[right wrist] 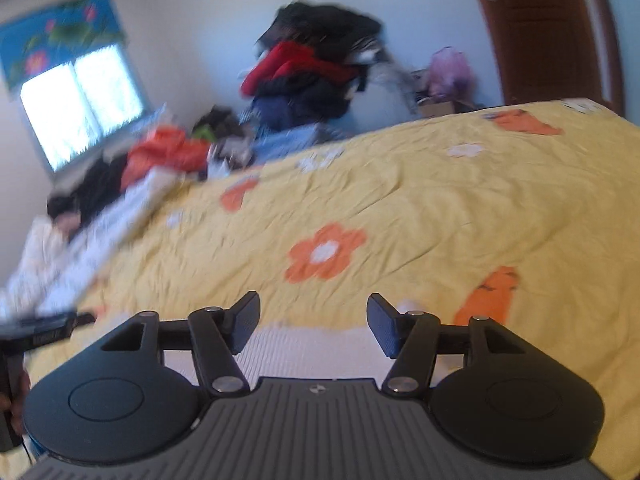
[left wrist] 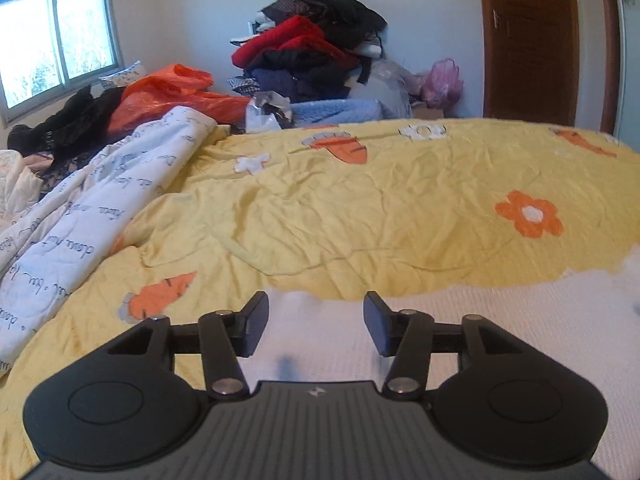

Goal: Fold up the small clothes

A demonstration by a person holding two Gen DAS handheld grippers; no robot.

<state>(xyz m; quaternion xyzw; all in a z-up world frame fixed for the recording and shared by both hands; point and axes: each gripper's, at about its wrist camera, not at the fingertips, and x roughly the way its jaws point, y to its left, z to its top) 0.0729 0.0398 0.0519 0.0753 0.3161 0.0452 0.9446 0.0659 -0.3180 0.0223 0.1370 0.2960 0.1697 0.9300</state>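
A white textured garment (left wrist: 500, 332) lies flat on the yellow bedspread (left wrist: 360, 216), filling the lower right of the left wrist view. My left gripper (left wrist: 316, 322) hovers over its far edge, jaws apart with nothing pinched between them. In the right wrist view the same white garment (right wrist: 312, 350) shows as a strip under my right gripper (right wrist: 314, 322), which is open too, with no cloth between its pads. The right view is blurred. The left gripper's body (right wrist: 36, 336) and the hand holding it appear at the far left edge of the right view.
A white quilt with script print (left wrist: 88, 216) lies bunched along the bed's left side. Orange and black clothes (left wrist: 160, 96) sit behind it by the window. A tall clothes pile (left wrist: 312, 40) stands against the far wall; a wooden door (left wrist: 532, 40) is at right.
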